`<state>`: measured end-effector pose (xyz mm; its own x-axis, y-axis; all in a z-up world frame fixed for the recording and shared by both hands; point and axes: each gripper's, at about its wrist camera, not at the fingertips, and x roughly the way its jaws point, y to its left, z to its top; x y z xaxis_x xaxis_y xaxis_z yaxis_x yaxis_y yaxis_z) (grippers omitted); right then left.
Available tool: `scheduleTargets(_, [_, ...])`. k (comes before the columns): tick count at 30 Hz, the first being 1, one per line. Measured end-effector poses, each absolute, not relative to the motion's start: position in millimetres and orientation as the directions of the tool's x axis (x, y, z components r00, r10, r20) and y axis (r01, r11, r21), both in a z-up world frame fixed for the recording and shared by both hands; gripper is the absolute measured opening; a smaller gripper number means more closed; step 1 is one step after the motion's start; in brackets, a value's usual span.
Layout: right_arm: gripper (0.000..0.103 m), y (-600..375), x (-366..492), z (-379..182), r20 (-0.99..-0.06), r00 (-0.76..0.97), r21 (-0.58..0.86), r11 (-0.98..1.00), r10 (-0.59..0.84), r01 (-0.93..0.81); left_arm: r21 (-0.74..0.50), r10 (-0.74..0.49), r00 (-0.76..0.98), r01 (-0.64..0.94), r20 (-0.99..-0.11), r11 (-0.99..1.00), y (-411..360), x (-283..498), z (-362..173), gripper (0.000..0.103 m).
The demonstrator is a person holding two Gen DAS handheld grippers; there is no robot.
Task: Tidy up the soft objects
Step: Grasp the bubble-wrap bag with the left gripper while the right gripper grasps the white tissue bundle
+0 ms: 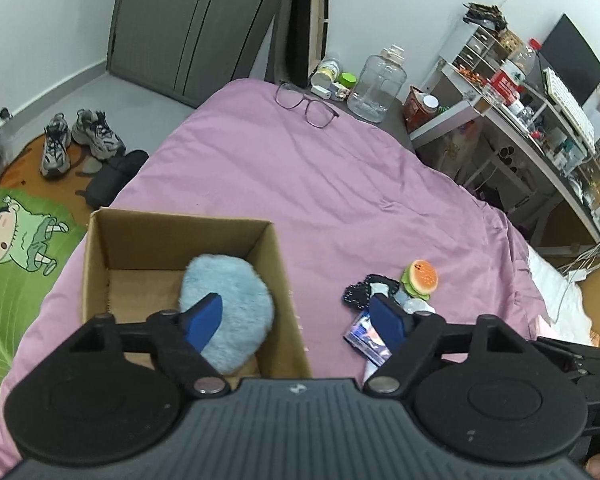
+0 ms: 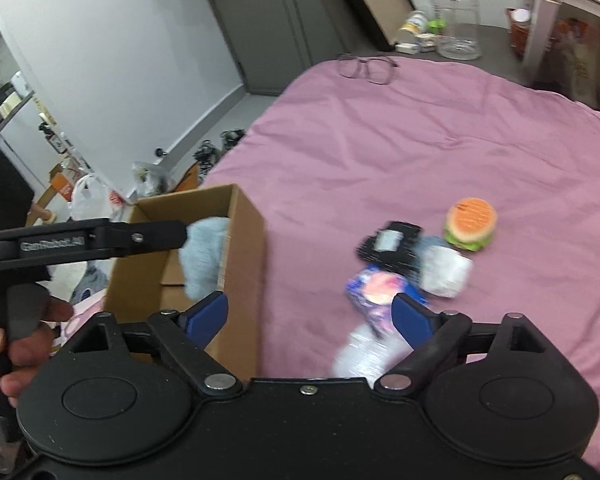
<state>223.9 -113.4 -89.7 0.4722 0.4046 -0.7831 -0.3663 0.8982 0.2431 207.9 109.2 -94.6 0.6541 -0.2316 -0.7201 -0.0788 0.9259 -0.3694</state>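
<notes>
A fluffy light-blue soft toy lies inside an open cardboard box on the pink bed; it also shows in the right wrist view inside the box. My left gripper is open and empty, above the box's right wall. To the right lie a burger plush, a black knitted item and blue-pink tissue packs. My right gripper is open and empty, just short of the tissue packs, black item, white pack and burger plush.
Glasses lie at the bed's far end, near a clear jar and small bottles on a dark stand. A cluttered desk stands right. Shoes and a green cartoon mat are on the floor left.
</notes>
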Motion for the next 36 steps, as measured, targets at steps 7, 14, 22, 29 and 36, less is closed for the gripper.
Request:
scheduleTargets(7, [0.091, -152, 215, -93, -0.790, 0.478, 0.255, 0.914, 0.384, -0.315, -0.344, -0.253, 0.621, -0.029, -0.742, 0.938, 74, 203, -86, 0.083])
scheduleTargets(14, [0.091, -187, 215, -94, -0.780, 0.499, 0.279, 0.924, 0.377, -0.263, -0.323, -0.265, 0.591, 0.007, -0.762, 0.946, 43, 202, -86, 0.083])
scheduleTargets(22, [0.091, -214, 218, -100, -0.783, 0.502, 0.288, 0.929, 0.368, -0.231, -0.296, -0.278, 0.523, 0.052, -0.806, 0.954, 13, 210, -94, 0.083])
scheduleTargets(29, [0.098, -226, 228, -115, -0.826, 0.455, 0.270, 0.942, 0.332, -0.197, -0.274, -0.279, 0.461, 0.079, -0.843, 0.958, -12, 221, -110, 0.083])
scheduleTargets(36, [0.099, -242, 246, -129, -0.858, 0.419, 0.262, 0.955, 0.297, -0.140, -0.255, -0.275, 0.387, 0.104, -0.880, 0.961, -33, 233, -134, 0.083])
